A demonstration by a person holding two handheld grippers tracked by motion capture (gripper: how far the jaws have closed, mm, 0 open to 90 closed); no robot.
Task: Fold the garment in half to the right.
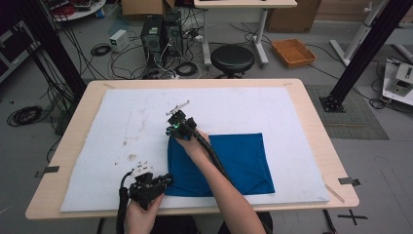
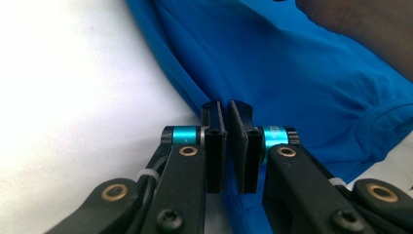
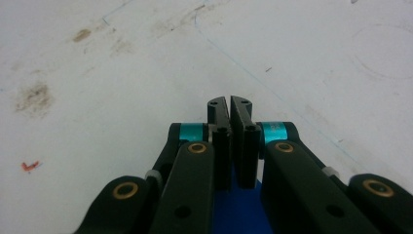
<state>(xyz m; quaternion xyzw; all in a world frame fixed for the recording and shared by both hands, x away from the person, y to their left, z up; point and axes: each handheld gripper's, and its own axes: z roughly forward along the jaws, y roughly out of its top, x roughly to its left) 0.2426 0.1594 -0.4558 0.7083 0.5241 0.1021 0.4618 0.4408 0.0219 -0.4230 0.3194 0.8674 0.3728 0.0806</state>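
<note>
Under both my grippers lies a blue garment (image 1: 229, 163), folded to a rough rectangle on the white mat (image 1: 122, 122) that covers the wooden table (image 1: 311, 112). My left gripper (image 1: 165, 181) sits at the near left corner of the cloth. In the left gripper view its jaws are drawn together with blue fabric (image 2: 292, 73) rising between them, so I judge it to be pinching the cloth's edge there. My right gripper (image 1: 176, 117) is past the far left corner, with my forearm (image 1: 219, 180) lying across the garment behind it. In the right gripper view its jaws are closed too, or all but. A patch of blue (image 3: 238, 209) shows low down between the links, and stained mat (image 3: 97, 73) lies ahead of the tips. Whether cloth is actually caught between those pads I cannot tell. It looks likely, since the tool sits right at the corner.

As to progress, I judge the folding well along. The garment already reads as a neat block with straight edges, and a hem or sleeve (image 2: 384, 117) shows tucked at one side. With both left corners in hand, what seems left is one more fold, carrying that left edge over toward the right side, then smoothing.
</note>
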